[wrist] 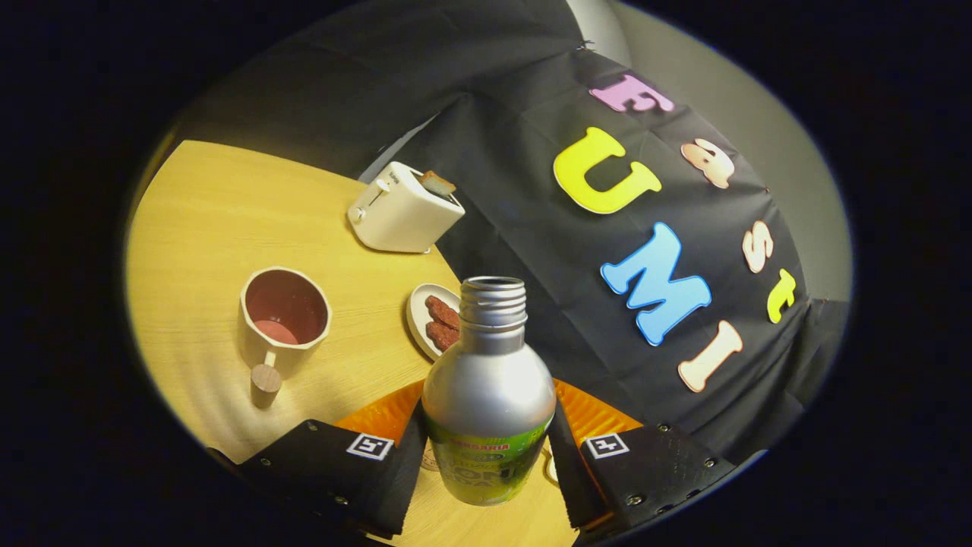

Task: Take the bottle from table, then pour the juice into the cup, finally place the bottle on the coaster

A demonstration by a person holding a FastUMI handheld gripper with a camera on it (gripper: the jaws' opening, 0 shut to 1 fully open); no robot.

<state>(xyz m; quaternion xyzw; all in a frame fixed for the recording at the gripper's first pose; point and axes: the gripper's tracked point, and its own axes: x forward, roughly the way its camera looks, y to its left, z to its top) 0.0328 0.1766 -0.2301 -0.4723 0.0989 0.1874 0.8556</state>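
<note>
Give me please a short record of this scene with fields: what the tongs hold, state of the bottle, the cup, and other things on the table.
tongs: the tongs are shut on the bottle, one finger at each side
bottle: silver bottle, cap off, mouth open
cup: cup with a wooden handle, beyond the fingers, some pink liquid at its bottom
coaster: orange coaster, behind the bottle
plate: small plate with brownish pieces, beside the bottle neck
toaster: white toaster, beyond the plate, a slice in its slot
table: light wooden table
</note>
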